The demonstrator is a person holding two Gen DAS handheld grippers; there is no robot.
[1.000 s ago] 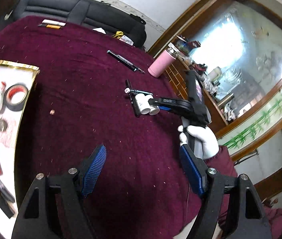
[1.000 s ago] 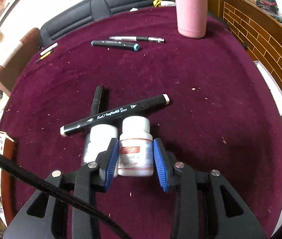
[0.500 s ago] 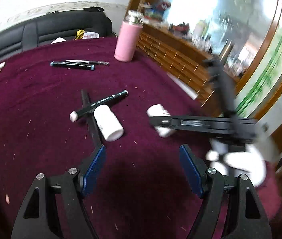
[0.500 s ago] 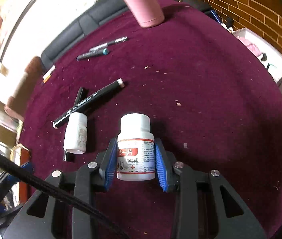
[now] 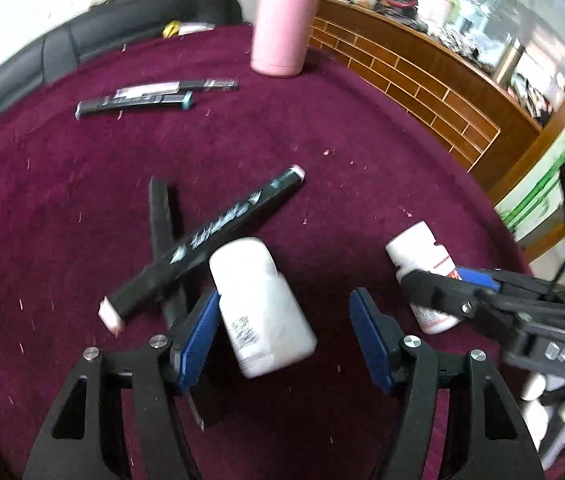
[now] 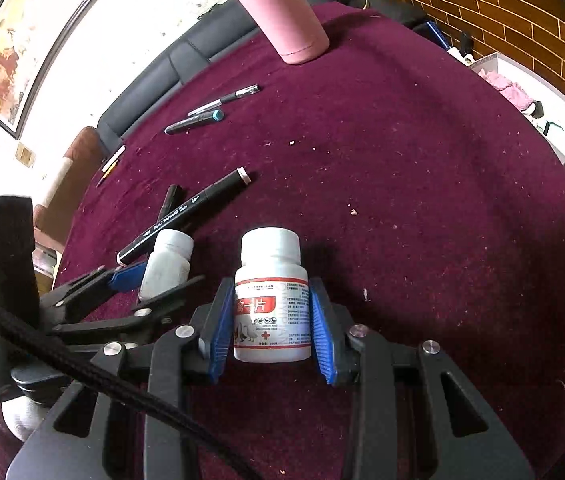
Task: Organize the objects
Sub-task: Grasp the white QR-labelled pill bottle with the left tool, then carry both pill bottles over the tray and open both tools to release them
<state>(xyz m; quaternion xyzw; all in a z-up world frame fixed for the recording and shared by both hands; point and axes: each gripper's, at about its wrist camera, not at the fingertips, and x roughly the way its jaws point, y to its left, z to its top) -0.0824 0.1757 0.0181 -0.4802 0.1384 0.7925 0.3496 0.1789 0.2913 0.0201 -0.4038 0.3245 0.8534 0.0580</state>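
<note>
We judge the tidying to be in its early middle. Taking the tall pink cylindrical flask at the far edge of the maroon velvet tabletop as our landmark, and going from left to right: a dark teal-capped marker and a silver-clipped pen lie side by side to the left of the flask, not gathered. Nearer us than the flask, a long black marker with pale ends lies crossed over a shorter black pen, also loose. Just right of that cross lies the plain white plastic bottle on its side, between the jaws of our left gripper; the left pad looks to be at its wall, the right pad stands clear, so it is not gripped yet. Furthest right, well in front of the flask, our right gripper has its jaws closed firmly on the white pill bottle with the red-and-white label.

Against the earlier view, the left gripper was over bare cloth with a gold-edged tray at its left; now it is at the plain bottle, and its jaws have just been closing with that bottle between them. The labelled bottle lay beside the plain one, touching the long marker; now it is held apart from both.
</note>
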